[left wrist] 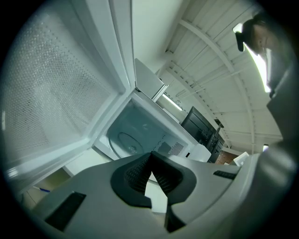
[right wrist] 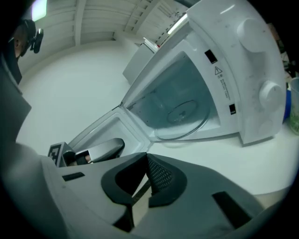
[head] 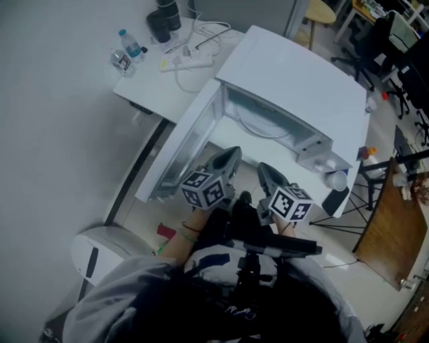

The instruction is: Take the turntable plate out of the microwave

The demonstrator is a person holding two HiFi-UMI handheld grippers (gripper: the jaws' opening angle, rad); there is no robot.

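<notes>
The left gripper (head: 230,155) and right gripper (head: 265,169), jaws pressed together, point at the turntable plate (right wrist: 183,115) just ahead, inside the open microwave (head: 295,74).

This looks like an office or lab workroom rather than a kitchen. The microwave (head: 295,74) stands on a white desk-like surface (head: 144,84) beside a power strip (head: 188,62), trailing cables (head: 201,32) and small water bottles (head: 132,45). Black swivel office chairs (head: 383,37), a wooden stool (head: 320,13) and a wooden table (head: 392,228) stand around. Strip lights (left wrist: 169,101) line the panelled ceiling (left wrist: 219,70).
</notes>
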